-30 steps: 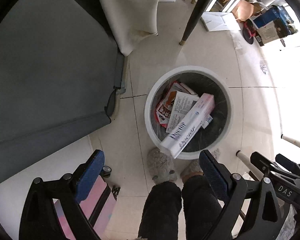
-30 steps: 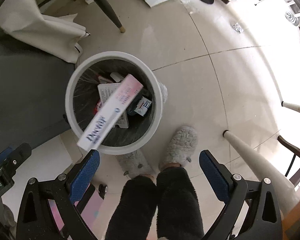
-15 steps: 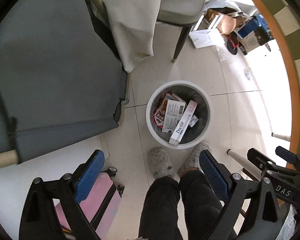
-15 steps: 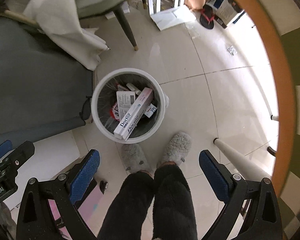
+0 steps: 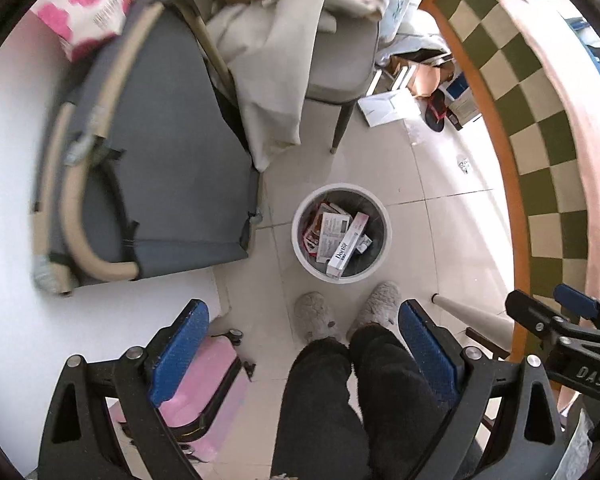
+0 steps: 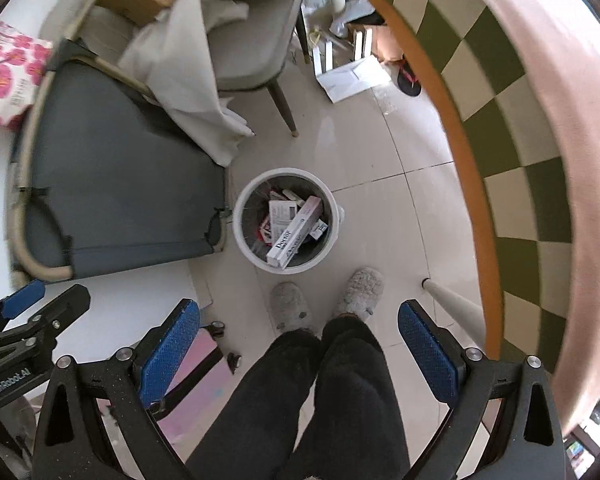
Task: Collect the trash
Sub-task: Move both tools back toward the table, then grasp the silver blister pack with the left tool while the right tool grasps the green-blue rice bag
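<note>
A white round trash bin (image 5: 302,247) (image 6: 240,236) stands on the tiled floor far below both grippers. It holds several cardboard boxes, with a long white and pink "Doctor" box (image 5: 347,243) (image 6: 296,233) leaning on top. My left gripper (image 5: 302,350) is open and empty, high above the floor. My right gripper (image 6: 298,350) is open and empty at about the same height. Each gripper shows at the edge of the other's view.
A grey folding cot (image 5: 156,176) lies left of the bin. A beige chair (image 6: 252,40) with a cloth draped over it stands behind. A round table with a checkered cloth (image 6: 512,128) curves along the right. The person's slippered feet (image 5: 344,312) stand by the bin. A pink suitcase (image 5: 204,388) is below left.
Both grippers have risen well above the bin, which now looks much smaller. The long box has settled deeper into the bin. The table's edge has come into view.
</note>
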Motion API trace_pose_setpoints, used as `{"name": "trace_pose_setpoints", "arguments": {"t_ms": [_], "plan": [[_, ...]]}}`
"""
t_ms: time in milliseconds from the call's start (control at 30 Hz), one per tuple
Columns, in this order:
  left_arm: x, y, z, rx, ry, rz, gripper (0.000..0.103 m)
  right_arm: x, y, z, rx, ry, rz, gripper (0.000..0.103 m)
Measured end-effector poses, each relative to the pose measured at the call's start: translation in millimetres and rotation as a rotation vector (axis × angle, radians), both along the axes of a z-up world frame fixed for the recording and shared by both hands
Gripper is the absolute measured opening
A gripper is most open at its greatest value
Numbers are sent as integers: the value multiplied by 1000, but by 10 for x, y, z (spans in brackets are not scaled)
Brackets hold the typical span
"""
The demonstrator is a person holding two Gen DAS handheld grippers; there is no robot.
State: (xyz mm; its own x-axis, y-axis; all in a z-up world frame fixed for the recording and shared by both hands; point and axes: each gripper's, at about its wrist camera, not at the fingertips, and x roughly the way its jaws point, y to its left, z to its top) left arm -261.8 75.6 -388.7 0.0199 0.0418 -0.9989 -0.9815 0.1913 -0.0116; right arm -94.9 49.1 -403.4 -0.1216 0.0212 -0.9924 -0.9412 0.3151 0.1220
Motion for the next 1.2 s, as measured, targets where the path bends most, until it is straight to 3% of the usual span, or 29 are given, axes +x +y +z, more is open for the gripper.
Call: {"name": "trace_pose_setpoints", "arguments": {"t_ms": [267, 467, 600, 833, 1033, 1200], "plan": [[149, -83, 739, 94, 19, -30, 97, 49, -182, 818, 101, 61, -56, 100], [792, 74, 1216, 198, 23, -95, 97, 566, -278, 1227, 177, 100, -196, 101], [1632, 174, 1476, 263, 7, -204, 97, 1284, -399, 1432, 213, 82, -322, 101], [3512, 160, 1624, 277, -32, -427, 97, 3222, -1078, 1666, 197, -49, -595, 101], [5113, 42, 1309, 228, -20, -616, 97, 4953, -1863, 1398, 60, -116, -768, 101], [6054, -23, 807, 166, 59, -687, 97, 5919, -2313, 1062, -29, -149, -838, 101]]}}
